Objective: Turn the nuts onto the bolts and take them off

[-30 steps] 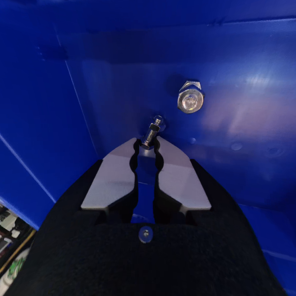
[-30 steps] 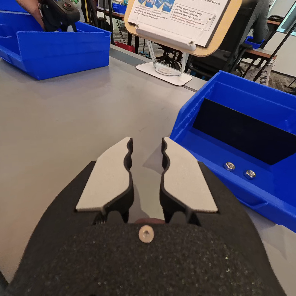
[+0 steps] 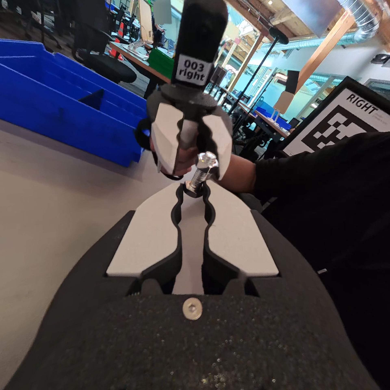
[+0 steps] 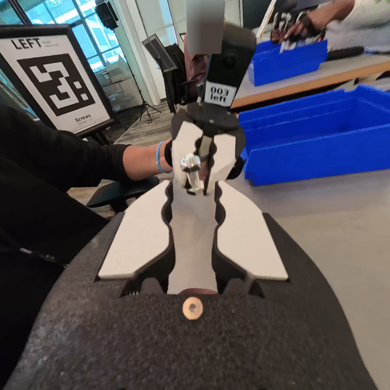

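Left wrist view: left gripper pinches the hex head of a shiny threaded steel bolt at its scalloped tips | hex nut near the bolt's far end | right gripper spread wide around that end, not gripping | matte grey table | glossy blue plastic bin.

I see a grey counter and a framed black-and-white marker board standing on the floor at its edge, a second such board opposite. Behind are an office chair, orange cones and a silver ceiling duct.
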A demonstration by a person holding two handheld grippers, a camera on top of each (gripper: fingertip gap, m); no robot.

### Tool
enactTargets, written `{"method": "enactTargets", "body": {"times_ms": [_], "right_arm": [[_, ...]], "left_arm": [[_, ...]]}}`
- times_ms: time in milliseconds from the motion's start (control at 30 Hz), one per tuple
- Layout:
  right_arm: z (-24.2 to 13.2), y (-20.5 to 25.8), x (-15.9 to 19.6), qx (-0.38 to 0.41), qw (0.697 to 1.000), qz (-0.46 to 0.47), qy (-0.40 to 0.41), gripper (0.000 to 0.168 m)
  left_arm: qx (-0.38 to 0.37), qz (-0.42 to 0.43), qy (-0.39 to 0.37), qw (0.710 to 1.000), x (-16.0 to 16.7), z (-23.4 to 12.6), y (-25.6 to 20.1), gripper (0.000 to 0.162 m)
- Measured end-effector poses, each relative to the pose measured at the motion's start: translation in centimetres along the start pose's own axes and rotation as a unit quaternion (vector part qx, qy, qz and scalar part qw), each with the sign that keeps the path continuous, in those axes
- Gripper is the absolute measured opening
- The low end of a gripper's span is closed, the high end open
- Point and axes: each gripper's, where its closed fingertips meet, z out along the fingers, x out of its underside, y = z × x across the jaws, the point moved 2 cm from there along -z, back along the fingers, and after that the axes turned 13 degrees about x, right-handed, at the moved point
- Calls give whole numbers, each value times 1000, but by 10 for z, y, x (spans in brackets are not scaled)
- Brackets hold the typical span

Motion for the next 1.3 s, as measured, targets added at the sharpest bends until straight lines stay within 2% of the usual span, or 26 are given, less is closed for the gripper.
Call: {"method": "enactTargets", "body": {"times_ms": [300,467,600,633,700,733,800,933,1033,1300], "right_arm": [[-3,-8,10,1,999,41,-15,34],[0,-9,16,-5,999,38,-4,19],[1,-13,20,16,999,27,7,19],[0,-17,19,26,999,34,2,18],[-2,-25,17,44,997,56,-16,18],[-4,-30,15,53,996,68,-29,18],[-6,-34,13,58,993,90,-51,18],[-4,-32,10,32,989,126,-69,18],[1,-29,13,31,991,120,-57,18],[10,-26,22,29,992,114,-44,18]], "left_arm": [[-4,-11,22,1000,14,5,15,16],[-18,-16,37,999,23,9,23,16],[-39,1,25,999,26,7,28,17],[-54,17,19,998,24,5,30,20],[-107,53,24,993,24,2,38,54],[-128,70,33,989,26,1,40,61],[-159,102,43,981,28,2,42,60],[-172,131,69,974,33,8,43,49],[-160,125,62,977,35,9,43,43],[-138,120,58,981,36,8,39,39]]}}
